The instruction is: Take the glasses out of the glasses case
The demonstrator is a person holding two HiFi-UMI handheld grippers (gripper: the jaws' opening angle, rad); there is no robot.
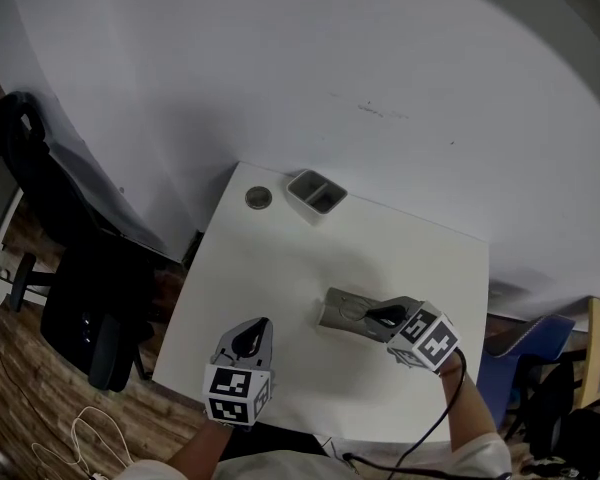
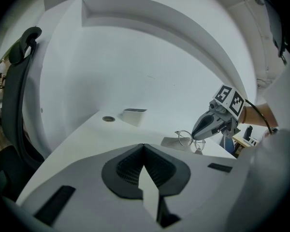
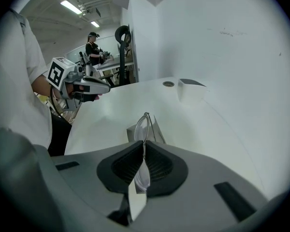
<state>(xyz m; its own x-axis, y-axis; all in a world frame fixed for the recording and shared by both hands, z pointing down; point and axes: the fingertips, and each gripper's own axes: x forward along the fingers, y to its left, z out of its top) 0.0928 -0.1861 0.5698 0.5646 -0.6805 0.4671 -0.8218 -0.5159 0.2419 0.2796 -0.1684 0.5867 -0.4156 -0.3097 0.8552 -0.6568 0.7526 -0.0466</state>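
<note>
Glasses [image 3: 144, 123]: pinched edge-on in the right claw [image 3: 144, 151] and held over the case, at 4 o'clock on the table [image 1: 270, 268].
Glasses case [image 1: 342, 308]: lying beneath them, unheld.
Left claw [image 2: 143, 148]: pressed together, empty, at 7 o'clock.
Advice: a straight, slow lift is judged best (the thin frame could slip).

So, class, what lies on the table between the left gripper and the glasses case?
Nothing: the head view shows only bare table between left gripper and glasses case.
</note>
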